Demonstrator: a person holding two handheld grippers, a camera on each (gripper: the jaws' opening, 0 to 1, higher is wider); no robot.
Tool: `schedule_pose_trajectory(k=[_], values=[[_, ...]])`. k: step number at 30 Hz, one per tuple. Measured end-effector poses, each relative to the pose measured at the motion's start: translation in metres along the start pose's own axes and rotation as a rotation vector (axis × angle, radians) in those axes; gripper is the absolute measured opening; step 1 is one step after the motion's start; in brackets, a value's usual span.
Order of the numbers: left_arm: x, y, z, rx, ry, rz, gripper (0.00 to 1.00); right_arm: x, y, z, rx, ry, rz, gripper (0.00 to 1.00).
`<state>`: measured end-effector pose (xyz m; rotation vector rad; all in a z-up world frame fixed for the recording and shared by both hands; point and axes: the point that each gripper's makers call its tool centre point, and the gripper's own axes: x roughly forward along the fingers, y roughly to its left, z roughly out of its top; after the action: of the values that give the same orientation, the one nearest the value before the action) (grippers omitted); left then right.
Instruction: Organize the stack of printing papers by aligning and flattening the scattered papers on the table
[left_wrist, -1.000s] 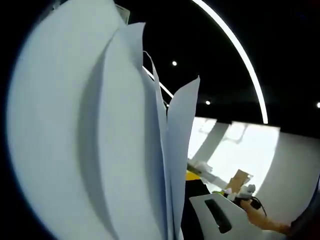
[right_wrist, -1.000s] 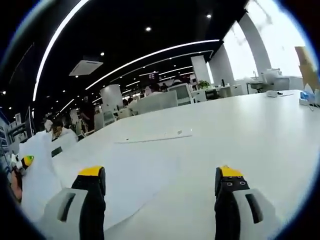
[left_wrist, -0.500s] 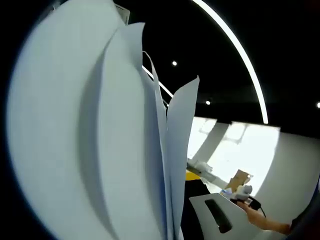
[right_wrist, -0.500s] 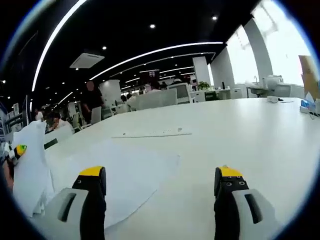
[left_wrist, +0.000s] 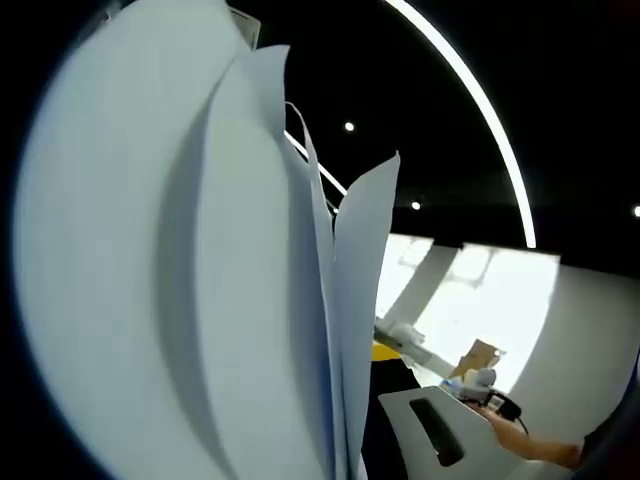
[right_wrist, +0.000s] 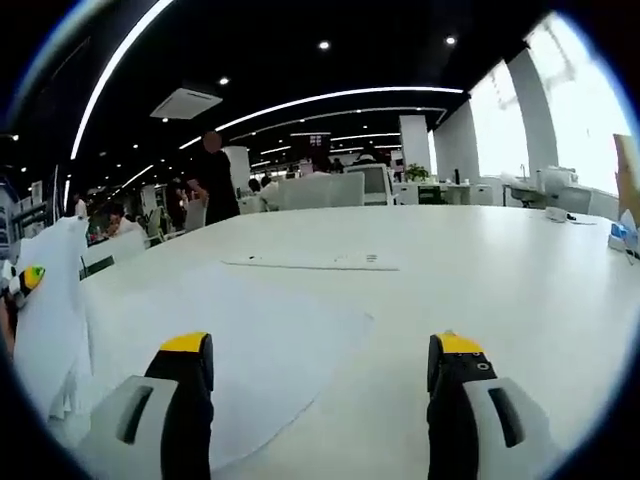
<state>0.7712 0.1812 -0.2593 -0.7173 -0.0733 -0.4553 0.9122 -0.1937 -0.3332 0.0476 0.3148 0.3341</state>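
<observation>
A bundle of white printing papers (left_wrist: 200, 270) stands upright close to the lens in the left gripper view, its sheets fanned apart at the top. My left gripper (left_wrist: 350, 385) is shut on the bundle's lower edge; one yellow-tipped jaw shows at the right, and the papers hide the other. In the right gripper view that same bundle (right_wrist: 48, 320) stands at the far left with the left gripper (right_wrist: 25, 280) on it. My right gripper (right_wrist: 320, 350) is open, low over the white table (right_wrist: 500, 290), with nothing between its fingers. Loose sheets (right_wrist: 270, 330) lie flat ahead of it.
A thin flat sheet (right_wrist: 310, 263) lies farther out on the table. A hand (left_wrist: 510, 430) holding the right gripper shows at lower right in the left gripper view. People, chairs and desks stand beyond the table's far edge. Small items (right_wrist: 620, 235) sit at the right.
The right gripper view has swung and tilted a little, so the held bundle now sits nearer its left edge. The left gripper still grips the papers, unmoved.
</observation>
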Motion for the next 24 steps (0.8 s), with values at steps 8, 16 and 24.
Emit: schedule_pose_trajectory(k=[8,16,24], values=[[0.0,0.0,0.0,0.0,0.0,0.0,0.06,0.01,0.006,0.002,-0.038,0.011,0.025,0.82],[0.0,0.0,0.0,-0.001,0.0,0.0,0.06,0.017,0.013,0.003,-0.09,0.013,0.055,0.79],[0.0,0.0,0.001,-0.003,0.0,0.0,0.06,0.022,0.021,0.005,-0.097,0.006,0.099,0.77]])
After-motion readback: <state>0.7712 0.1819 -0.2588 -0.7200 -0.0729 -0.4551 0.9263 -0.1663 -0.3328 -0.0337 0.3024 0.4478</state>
